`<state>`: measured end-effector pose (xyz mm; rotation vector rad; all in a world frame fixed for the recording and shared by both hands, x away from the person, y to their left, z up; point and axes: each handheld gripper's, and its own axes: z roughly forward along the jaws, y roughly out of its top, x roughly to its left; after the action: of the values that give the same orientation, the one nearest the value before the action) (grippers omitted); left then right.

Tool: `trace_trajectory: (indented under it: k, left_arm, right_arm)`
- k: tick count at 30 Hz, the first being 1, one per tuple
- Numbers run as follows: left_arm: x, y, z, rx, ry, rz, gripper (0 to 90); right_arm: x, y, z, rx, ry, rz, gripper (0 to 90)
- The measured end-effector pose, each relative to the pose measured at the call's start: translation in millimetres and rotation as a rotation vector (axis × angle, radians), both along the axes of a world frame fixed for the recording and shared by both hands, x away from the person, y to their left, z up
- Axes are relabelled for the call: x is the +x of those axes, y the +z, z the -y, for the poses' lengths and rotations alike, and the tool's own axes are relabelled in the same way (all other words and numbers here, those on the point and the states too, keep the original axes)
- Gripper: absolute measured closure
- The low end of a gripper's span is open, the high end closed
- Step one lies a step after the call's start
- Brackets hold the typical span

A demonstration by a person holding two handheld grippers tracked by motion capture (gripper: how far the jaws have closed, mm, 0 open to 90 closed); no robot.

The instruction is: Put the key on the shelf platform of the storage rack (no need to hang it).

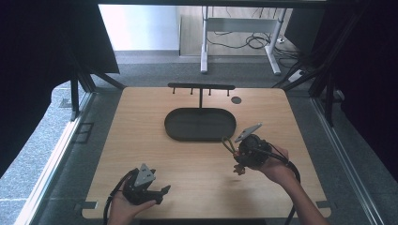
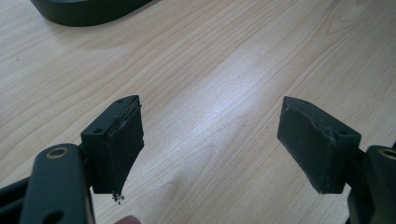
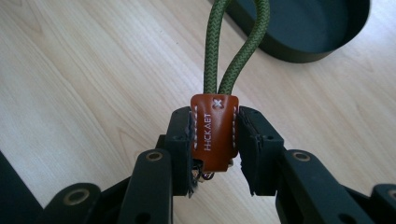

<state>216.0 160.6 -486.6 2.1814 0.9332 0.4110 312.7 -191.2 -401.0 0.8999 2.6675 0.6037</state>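
The right hand-held gripper (image 3: 215, 140) is clamped on the brown leather tab (image 3: 214, 130) of a key strap, one jaw pressed on each side of the tab. From the tab a loop of green braided cord (image 3: 236, 51) runs straight out past the jaw tips, so the strap's long axis lies in line with the gripper and points away from the hand. In the high view this gripper (image 1: 236, 157) is held above the right half of the wooden surface (image 1: 141, 140), with the cord loop (image 1: 228, 143) leading toward the dark oval tray (image 1: 171, 124) just beyond it. Behind the tray, rising from its far edge, stands a thin post with a crossbar (image 1: 201, 86) that carries short pegs hanging downward; the rack lies farther off in the same direction the loop points, up and away from the person. The right hand is plainly the nearer one to the tray and the rack. The left hand-held gripper (image 2: 210, 140) has its jaws wide apart with nothing between them, only bare wood beneath; in the high view it (image 1: 159, 191) rests low near the front edge of the surface, well apart from the strap and the tray. Hanging the loop on a peg would likely mean carrying it forward over the tray.
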Motion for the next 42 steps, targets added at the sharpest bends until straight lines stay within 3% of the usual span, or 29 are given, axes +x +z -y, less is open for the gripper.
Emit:
trace_trajectory:
  k: [10, 23, 42]
  left_arm:
    - [0.2, -0.1, -0.6, -0.001, 0.005, 0.004, 23.1]
    - [0.3, -0.9, 1.1, 0.002, -0.003, 0.000, 23.1]
    - [0.9, -0.6, -1.6, -0.001, 0.002, 0.000, 23.1]
  right_arm:
    - [16.2, 10.8, 2.9, 0.010, 0.002, -0.006, 67.1]
    - [41.6, 26.0, -7.4, 0.003, 0.005, 0.006, 67.2]
    - [71.6, 32.2, -25.5, -0.016, 0.017, -0.013, 67.1]
